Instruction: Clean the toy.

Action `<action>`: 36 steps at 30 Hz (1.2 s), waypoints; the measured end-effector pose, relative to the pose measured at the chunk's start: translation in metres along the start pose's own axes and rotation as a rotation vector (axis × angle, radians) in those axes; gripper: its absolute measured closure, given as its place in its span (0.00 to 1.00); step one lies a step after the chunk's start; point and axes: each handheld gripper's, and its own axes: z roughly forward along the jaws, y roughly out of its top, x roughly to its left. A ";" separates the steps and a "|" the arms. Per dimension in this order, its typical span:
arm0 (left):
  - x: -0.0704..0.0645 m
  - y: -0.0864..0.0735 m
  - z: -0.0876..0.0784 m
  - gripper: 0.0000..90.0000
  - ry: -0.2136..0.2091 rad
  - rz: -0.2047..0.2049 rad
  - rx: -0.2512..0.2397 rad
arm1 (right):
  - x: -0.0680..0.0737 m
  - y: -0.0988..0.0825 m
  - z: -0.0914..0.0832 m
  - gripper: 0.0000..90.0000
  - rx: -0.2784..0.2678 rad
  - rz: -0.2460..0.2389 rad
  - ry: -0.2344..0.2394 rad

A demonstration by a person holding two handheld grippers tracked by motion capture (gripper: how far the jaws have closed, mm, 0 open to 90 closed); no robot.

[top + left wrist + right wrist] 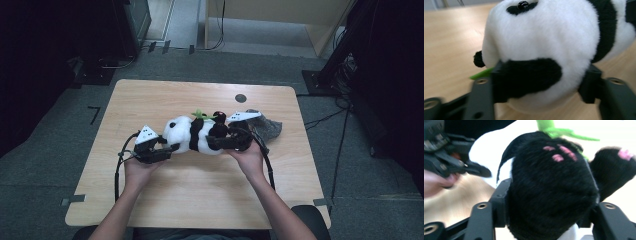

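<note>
A black-and-white plush panda lies on its side in the middle of the wooden table, with a green leaf on top. My left gripper is shut on the panda's white head; its jaws press into both sides of the head, over a black patch. At the other end, my right gripper is shut on the panda's black foot, which has pink toe marks. In the right gripper view, the left gripper appears farther off at upper left.
A crumpled grey cloth lies just right of the panda, behind my right gripper. A dark round hole sits near the table's far edge. Dark equipment and cables stand on the floor around the table.
</note>
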 end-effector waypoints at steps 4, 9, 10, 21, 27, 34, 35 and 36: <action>0.002 0.004 -0.005 0.59 -0.014 -0.018 0.004 | -0.002 -0.004 0.002 0.36 -0.028 -0.044 0.014; 0.012 0.007 -0.015 0.59 -0.002 -0.078 -0.029 | 0.004 -0.005 -0.011 0.14 -0.115 -0.143 -0.030; 0.014 0.007 -0.018 0.59 -0.001 -0.092 -0.038 | 0.004 -0.007 -0.014 0.14 -0.126 -0.163 -0.025; -0.005 0.017 -0.015 0.57 -0.091 -0.108 -0.005 | 0.016 -0.028 0.015 0.00 -0.076 -0.281 -0.064; -0.008 0.013 -0.011 0.43 -0.038 -0.059 -0.025 | 0.016 -0.032 0.018 0.21 -0.041 -0.273 -0.129; -0.001 0.002 -0.005 0.24 -0.087 -0.032 -0.068 | 0.007 -0.029 0.011 0.35 -0.015 -0.221 -0.094; 0.000 0.002 -0.005 0.22 -0.092 -0.029 -0.070 | 0.006 -0.028 0.010 0.35 -0.012 -0.213 -0.088; 0.001 0.001 -0.005 0.22 -0.094 -0.028 -0.070 | 0.005 -0.027 0.008 0.36 -0.009 -0.205 -0.089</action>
